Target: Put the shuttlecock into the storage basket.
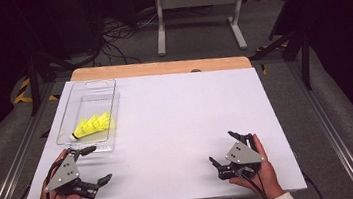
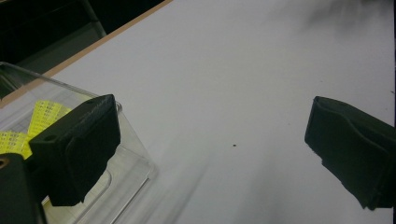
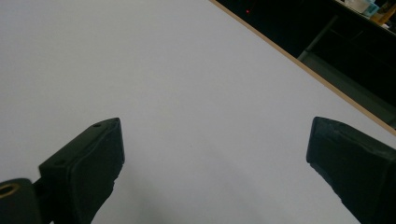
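The table [image 1: 175,109] carries a white surface with a bare wooden strip along its far edge. A clear plastic tray [image 1: 67,109] stands on the left half, its long axis running from the near side of the table to the far side. Inside it, toward the near end, lie the yellow shuttlecocks [image 1: 93,125], nested in a row. The row's long axis runs slantwise across the tray, with the white cork end [image 1: 74,136] pointing to the near-left corner and the yellow skirts fanning toward the far right.

The left gripper [image 1: 96,165] rests at the near-left edge of the table, just beside the near end of the tray. Its jaws stand wide apart and hold nothing. In the left gripper view, the tray's near corner [image 2: 135,158] sits directly behind the left-hand jaw, and the yellow skirts [image 2: 44,116] show beyond it, so the shuttlecocks lie ahead and off to that jaw's side rather than between the jaws.

The right gripper [image 1: 223,149] rests at the near-right edge, well apart from the tray, jaws likewise wide apart and empty over bare surface [image 3: 196,93].

Judgement: the left gripper is the nearer one. A pick calls for swinging it toward the tray and over the near wall.
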`<state>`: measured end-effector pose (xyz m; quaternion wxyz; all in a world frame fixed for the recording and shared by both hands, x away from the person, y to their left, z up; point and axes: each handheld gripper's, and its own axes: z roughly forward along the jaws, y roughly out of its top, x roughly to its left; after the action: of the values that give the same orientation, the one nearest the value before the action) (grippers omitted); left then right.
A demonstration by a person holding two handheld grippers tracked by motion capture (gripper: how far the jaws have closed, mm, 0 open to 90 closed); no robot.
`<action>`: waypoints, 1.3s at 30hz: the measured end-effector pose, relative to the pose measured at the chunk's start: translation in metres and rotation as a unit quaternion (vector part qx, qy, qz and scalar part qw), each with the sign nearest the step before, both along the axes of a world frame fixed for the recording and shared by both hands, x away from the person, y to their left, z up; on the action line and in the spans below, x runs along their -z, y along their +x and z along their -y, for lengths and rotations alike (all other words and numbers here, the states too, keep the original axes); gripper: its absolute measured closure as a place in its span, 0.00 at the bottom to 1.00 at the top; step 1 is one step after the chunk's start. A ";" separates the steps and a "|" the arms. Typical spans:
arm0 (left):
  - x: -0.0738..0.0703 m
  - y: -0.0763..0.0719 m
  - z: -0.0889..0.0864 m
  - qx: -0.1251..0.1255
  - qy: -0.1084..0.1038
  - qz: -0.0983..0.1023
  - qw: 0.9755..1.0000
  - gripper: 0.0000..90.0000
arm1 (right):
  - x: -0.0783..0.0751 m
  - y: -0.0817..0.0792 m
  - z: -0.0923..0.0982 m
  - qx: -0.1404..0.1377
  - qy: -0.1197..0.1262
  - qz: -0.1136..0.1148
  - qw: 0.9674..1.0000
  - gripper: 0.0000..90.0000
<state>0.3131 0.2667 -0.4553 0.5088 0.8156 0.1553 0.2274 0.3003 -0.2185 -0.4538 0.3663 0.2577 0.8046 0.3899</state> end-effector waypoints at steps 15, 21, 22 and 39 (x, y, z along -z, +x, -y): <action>-0.001 -0.001 0.000 0.002 0.000 0.001 1.000 0.05 | 0.007 0.000 0.008 -0.004 0.020 -0.009 1.000 0.06; -0.001 0.000 0.001 0.005 -0.003 0.001 1.000 0.04 | 0.005 -0.002 0.005 -0.007 0.016 -0.003 1.000 0.06; 0.000 0.000 0.000 0.006 0.001 0.002 1.000 0.04 | 0.005 -0.003 0.004 -0.007 0.016 -0.001 1.000 0.06; 0.000 0.001 0.003 0.012 -0.002 -0.003 1.000 0.04 | 0.005 -0.007 0.002 0.002 0.003 0.006 1.000 0.06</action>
<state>0.3146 0.2636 -0.4555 0.5129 0.8169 0.1473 0.2187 0.2931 -0.2202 -0.4590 0.3711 0.2579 0.8006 0.3935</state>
